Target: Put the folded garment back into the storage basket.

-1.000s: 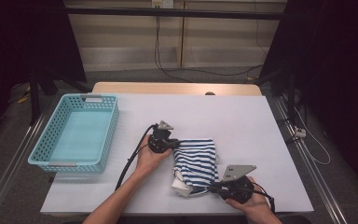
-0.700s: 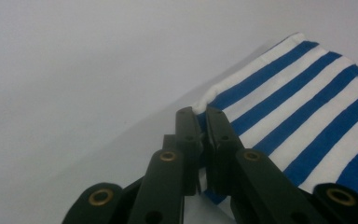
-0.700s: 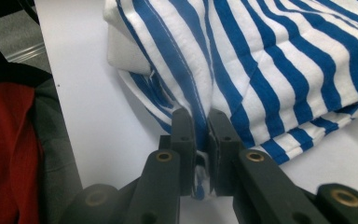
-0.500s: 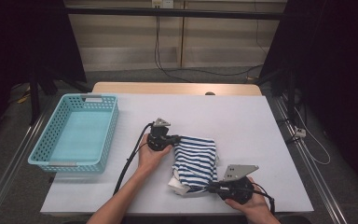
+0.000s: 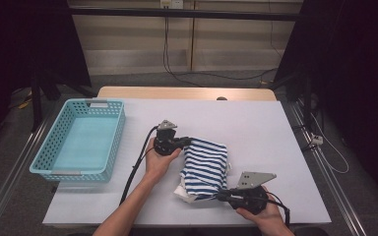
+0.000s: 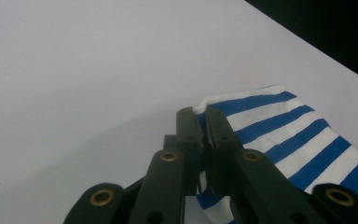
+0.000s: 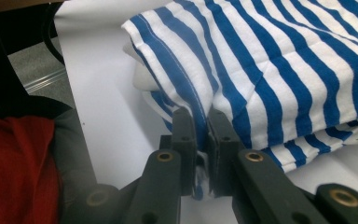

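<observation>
A folded blue-and-white striped cloth [image 5: 205,167] lies on the white table [image 5: 256,128], near its front middle. My left gripper [image 5: 186,142] is at the cloth's far left corner, shut on the striped edge [image 6: 242,105], which sits pinched between the black jaws. My right gripper [image 5: 220,194] is at the cloth's near edge, also shut, with a fold of the striped cloth [image 7: 270,70] caught between its jaws. Several layers of the cloth [image 7: 307,144] are stacked to the right of that grip.
A light-blue perforated basket [image 5: 78,140] stands at the table's left side with nothing in it. A black cable [image 5: 137,162] trails from the left gripper along the forearm. The table's right edge meets a metal rail [image 5: 320,162]. A red sleeve [image 7: 14,163] shows beside the right gripper.
The right gripper has shifted slightly right along the cloth's near edge. The striped cloth now lies a little flatter and more stretched between the two grips.
</observation>
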